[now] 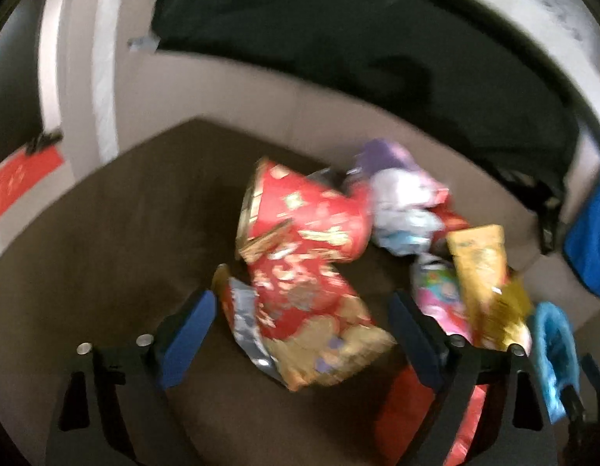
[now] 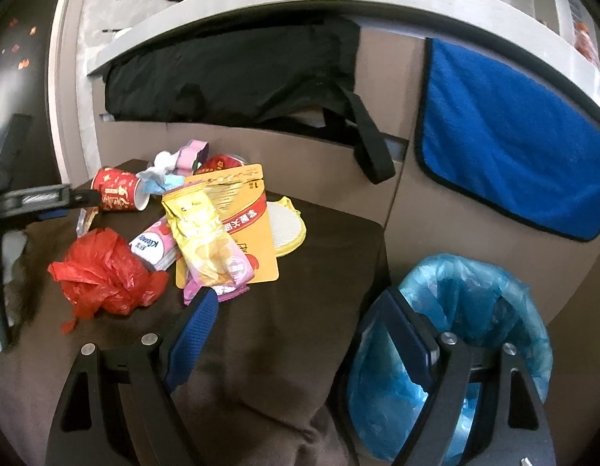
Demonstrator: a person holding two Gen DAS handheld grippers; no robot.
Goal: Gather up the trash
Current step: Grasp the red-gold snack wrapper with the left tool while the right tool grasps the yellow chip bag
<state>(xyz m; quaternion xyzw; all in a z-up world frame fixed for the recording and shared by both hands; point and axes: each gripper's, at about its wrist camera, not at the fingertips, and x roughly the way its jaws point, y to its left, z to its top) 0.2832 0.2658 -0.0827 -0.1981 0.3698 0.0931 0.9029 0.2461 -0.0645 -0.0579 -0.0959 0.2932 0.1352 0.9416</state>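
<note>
The trash is lying heaped on the far left part of a brown-covered bench [image 2: 284,310], well back from its near edge. The left tongs [image 1: 302,334] are standing wide apart, with a crumpled red and gold wrapper [image 1: 300,310] lying between the blue pads but touched by neither, as far as the blur allows. Just beyond it a red paper cup [image 1: 304,217] is lying on its side.

The right tongs [image 2: 304,330] are gaping with nothing between them, hanging over a bare brown stretch of the bench. Ahead and to the left, a yellow snack packet [image 2: 206,240] is resting across an orange card [image 2: 245,233], and a crumpled red plastic bag [image 2: 102,275] is sitting further left, near the bench's left edge.

The bench's right edge is running just left of the right pad. Beyond it, lower down, a bin lined with a blue bag [image 2: 475,310] is standing open. Behind, a blue towel [image 2: 506,151] is hanging on the cabinet front.
</note>
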